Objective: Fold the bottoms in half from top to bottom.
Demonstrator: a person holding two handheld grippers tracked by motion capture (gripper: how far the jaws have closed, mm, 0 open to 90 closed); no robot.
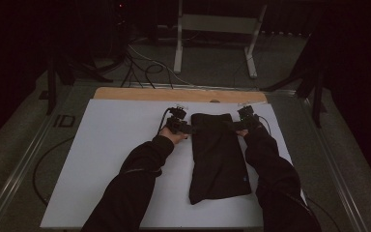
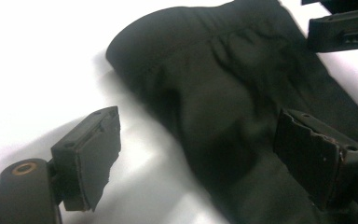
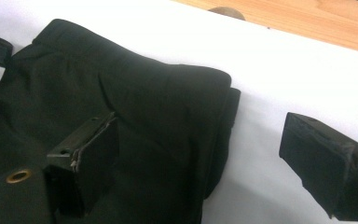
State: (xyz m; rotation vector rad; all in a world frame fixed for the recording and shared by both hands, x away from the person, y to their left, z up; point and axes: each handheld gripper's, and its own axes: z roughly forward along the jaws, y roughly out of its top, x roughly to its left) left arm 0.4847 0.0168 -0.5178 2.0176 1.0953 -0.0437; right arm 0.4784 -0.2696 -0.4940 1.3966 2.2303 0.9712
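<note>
A white sheet (image 1: 111, 159) is spread over the table, with a strip of bare wood (image 1: 174, 94) left uncovered along its far edge. At the left of the high view, the left gripper (image 1: 189, 127) is held just beside the left edge of a folded black garment (image 1: 218, 159), near that garment's far end. In the left gripper view its jaws are seen standing apart: one pad is over the white sheet, the other over the dark cloth (image 2: 223, 107), and the folded edge lies between them without being pressed by either.

The garment is laid lengthwise in the middle of the sheet, its gathered waistband end turned away from the person and its other end near the front edge.

At the right, the right gripper (image 1: 239, 126) is held at the garment's right edge, level with the left one. In the right gripper view its jaws are likewise spread wide, one above the cloth (image 3: 144, 107) and one above the sheet (image 3: 270, 93), with the stacked fold between them and nothing clamped.
</note>
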